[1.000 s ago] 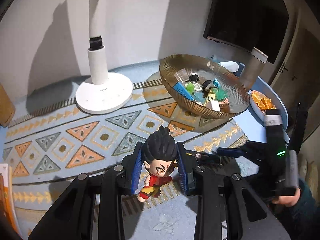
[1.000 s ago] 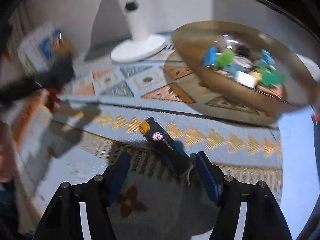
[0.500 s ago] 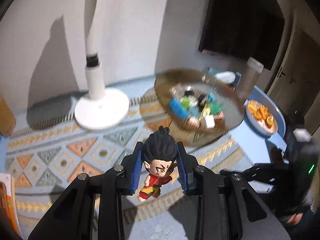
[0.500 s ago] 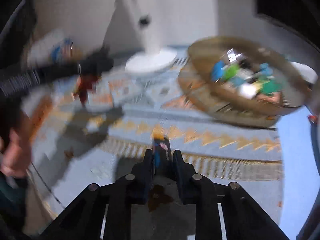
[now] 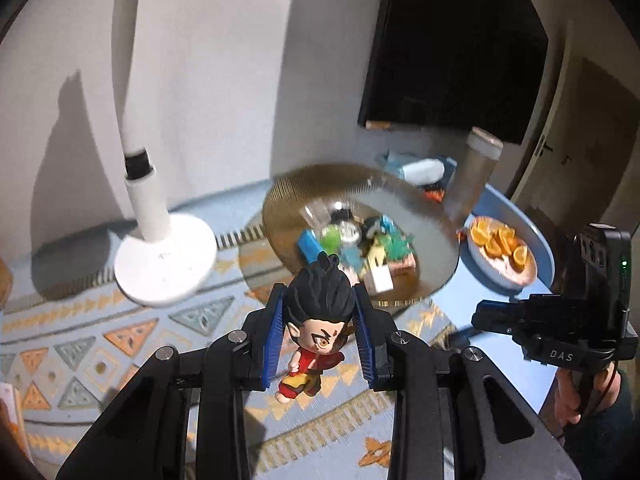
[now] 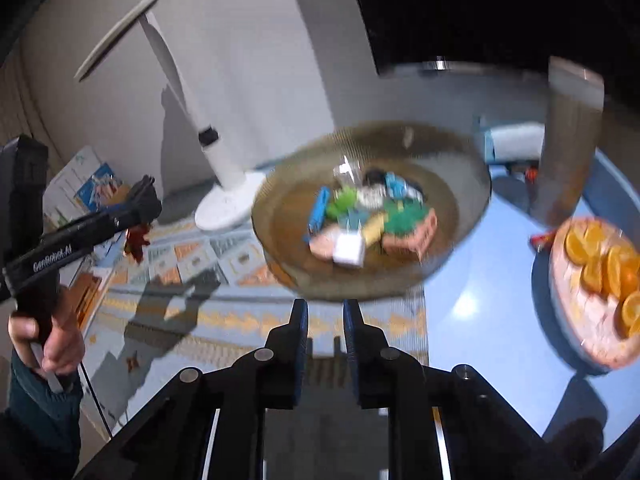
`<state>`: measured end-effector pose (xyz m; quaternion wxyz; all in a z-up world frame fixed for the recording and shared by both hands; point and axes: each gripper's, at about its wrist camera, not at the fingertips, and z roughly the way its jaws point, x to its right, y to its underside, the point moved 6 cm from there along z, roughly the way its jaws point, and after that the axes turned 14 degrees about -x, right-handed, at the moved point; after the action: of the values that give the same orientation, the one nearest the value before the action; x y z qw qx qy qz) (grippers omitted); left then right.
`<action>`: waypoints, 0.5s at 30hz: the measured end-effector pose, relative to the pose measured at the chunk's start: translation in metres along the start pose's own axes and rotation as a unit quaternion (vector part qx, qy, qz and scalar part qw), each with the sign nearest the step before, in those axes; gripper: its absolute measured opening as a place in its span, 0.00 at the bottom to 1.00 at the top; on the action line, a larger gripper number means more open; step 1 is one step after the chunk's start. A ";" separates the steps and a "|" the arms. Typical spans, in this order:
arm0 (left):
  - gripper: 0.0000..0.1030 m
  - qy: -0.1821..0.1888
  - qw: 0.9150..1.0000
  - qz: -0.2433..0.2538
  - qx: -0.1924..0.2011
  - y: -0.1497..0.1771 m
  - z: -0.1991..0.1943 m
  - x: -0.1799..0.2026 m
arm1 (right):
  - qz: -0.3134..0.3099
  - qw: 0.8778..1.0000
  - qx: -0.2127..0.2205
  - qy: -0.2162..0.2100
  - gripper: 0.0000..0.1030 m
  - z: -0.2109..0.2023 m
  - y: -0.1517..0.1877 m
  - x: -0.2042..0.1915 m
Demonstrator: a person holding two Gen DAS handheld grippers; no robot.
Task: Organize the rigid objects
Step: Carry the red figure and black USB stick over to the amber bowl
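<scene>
My left gripper point(image 5: 320, 336) is shut on a toy figure point(image 5: 318, 328) with black hair and a red outfit, held in the air above the patterned mat. It also shows in the right wrist view point(image 6: 138, 236) at the far left. My right gripper point(image 6: 325, 316) has its jaws close together; the blue utility knife is not visible between them in the right wrist view. In the left wrist view the right gripper point(image 5: 476, 318) shows at the right with something dark blue at its tip. A brown ribbed bowl point(image 5: 432, 216) point(image 6: 468, 160) holding several small toys stands ahead of both grippers.
A white lamp base point(image 5: 166, 260) point(image 6: 228, 204) stands left of the bowl. A plate of orange slices point(image 5: 502, 250) point(image 6: 600, 280) and a tall cylindrical container point(image 5: 472, 176) point(image 6: 568, 140) stand right of it. Books point(image 6: 84, 184) lie at the far left.
The right gripper closed on the blue knife lying on the mat and lifted toward the bowl. The left gripper rose and moved toward the bowl with the figure still held.
</scene>
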<state>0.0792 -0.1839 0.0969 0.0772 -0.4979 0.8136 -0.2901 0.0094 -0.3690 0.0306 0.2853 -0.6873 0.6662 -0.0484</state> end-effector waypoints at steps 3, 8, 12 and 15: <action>0.28 0.007 1.000 -0.005 -0.015 0.007 0.008 0.002 | -0.004 1.000 -0.013 0.014 0.23 0.006 0.010 0.008; 0.28 0.001 1.000 0.005 -0.011 0.013 0.001 0.004 | -0.019 0.996 -0.016 0.090 0.58 0.002 0.035 0.027; 0.28 0.008 1.000 -0.007 -0.014 0.014 0.001 -0.001 | -0.021 0.991 -0.048 0.123 0.58 0.015 0.042 0.047; 0.28 0.054 0.998 -0.036 -0.027 0.019 0.003 -0.004 | -0.019 0.984 -0.058 0.167 0.58 0.028 0.036 0.060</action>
<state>0.0676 -0.1752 0.0839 0.0095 -0.5126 0.8055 -0.2972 -0.0041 -0.4152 -0.0278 0.1288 -0.6976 0.6929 -0.1292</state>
